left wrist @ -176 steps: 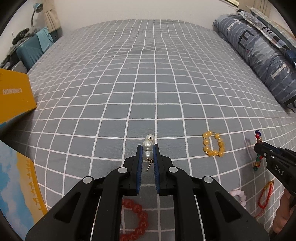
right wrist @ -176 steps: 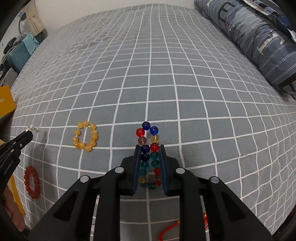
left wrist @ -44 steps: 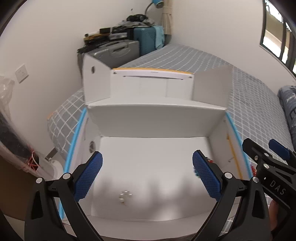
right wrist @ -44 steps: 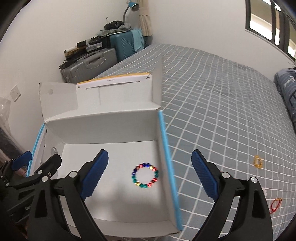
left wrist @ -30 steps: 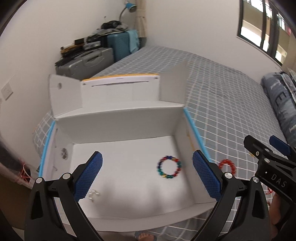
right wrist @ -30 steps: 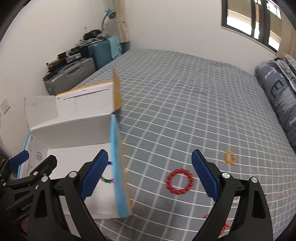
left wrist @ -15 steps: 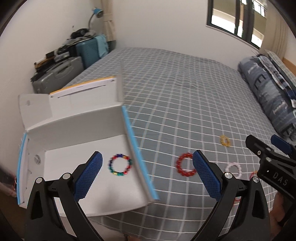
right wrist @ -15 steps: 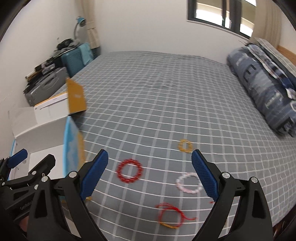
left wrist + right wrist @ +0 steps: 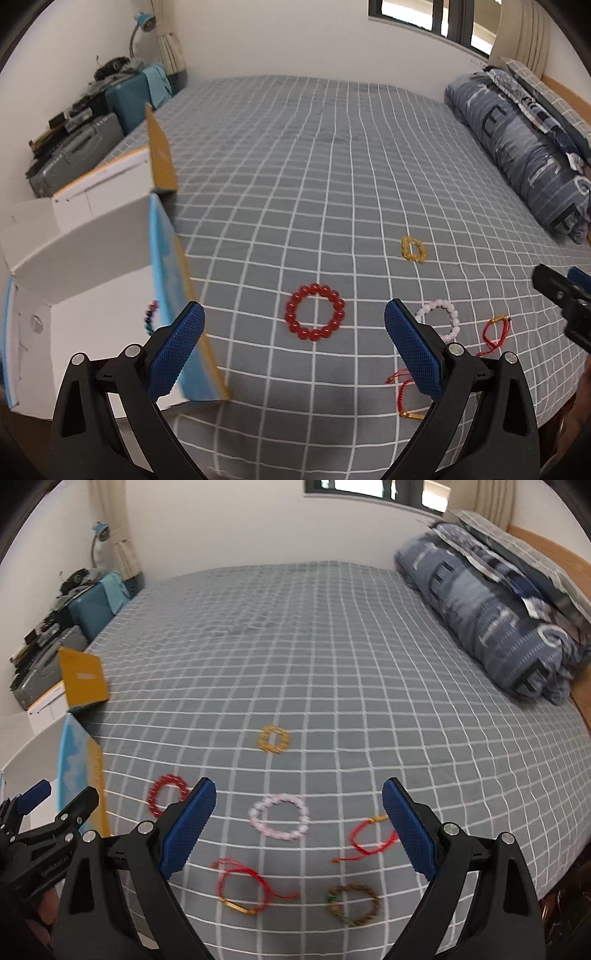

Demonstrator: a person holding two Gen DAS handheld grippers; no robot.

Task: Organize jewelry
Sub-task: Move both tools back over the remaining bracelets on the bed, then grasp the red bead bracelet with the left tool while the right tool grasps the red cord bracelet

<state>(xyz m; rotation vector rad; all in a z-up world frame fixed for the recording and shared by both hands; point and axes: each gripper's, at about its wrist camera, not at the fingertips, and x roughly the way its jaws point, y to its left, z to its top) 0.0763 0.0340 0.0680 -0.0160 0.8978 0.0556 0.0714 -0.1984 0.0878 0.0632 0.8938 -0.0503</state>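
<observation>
Left black two-finger gripper with blue textured pads (image 9: 293, 339) spread wide, holding nothing. Right black gripper with blue pads (image 9: 299, 821) likewise wide apart and empty. Both angled down, side by side.

In the left wrist view, the multicoloured bead bracelet (image 9: 151, 317) inside the white box (image 9: 92, 251) is mostly hidden behind the box's blue side wall, and the box runs off the left edge. The left gripper's right finger (image 9: 413, 350) covers part of the pale pink bracelet (image 9: 443, 317). The right wrist view is motion-blurred, so beads on the brown bracelet (image 9: 354, 904) cannot be made out.
</observation>
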